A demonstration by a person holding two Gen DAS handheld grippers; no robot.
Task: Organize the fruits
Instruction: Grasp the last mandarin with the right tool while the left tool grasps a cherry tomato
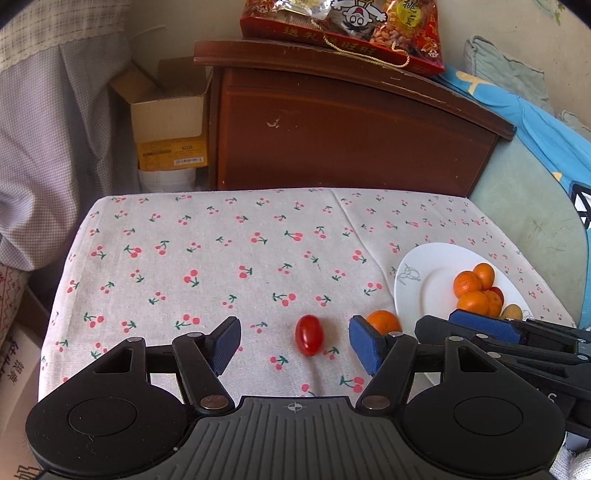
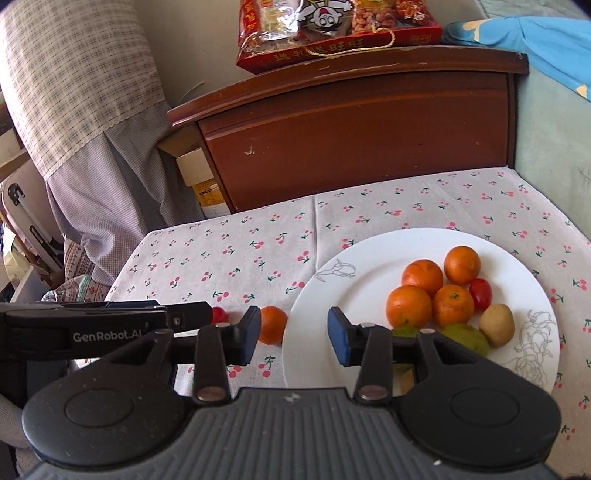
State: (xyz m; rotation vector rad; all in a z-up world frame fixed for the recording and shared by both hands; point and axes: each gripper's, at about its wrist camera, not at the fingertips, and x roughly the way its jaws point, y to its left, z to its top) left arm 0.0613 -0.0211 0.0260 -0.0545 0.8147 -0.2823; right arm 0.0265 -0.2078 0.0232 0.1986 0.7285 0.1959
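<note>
A red cherry tomato (image 1: 309,335) lies on the cherry-print cloth between the pads of my left gripper (image 1: 295,345), which is open and does not touch it. A loose tangerine (image 1: 384,321) sits just behind the right pad, beside the white plate (image 1: 417,291). The plate (image 2: 332,306) carries several tangerines (image 2: 422,277), a cherry tomato (image 2: 480,293), a brown fruit (image 2: 498,325) and a green fruit (image 2: 467,338). My right gripper (image 2: 294,339) hovers open over the plate's left rim with nothing between its fingers. The loose tangerine (image 2: 273,325) lies just beyond its left finger.
A brown wooden cabinet (image 1: 351,129) stands behind the table with a red snack bag (image 1: 343,26) on top. A cardboard box (image 1: 170,122) and a checked curtain (image 1: 55,129) are at the left, blue bedding (image 1: 546,122) at the right. The cloth's left half is bare.
</note>
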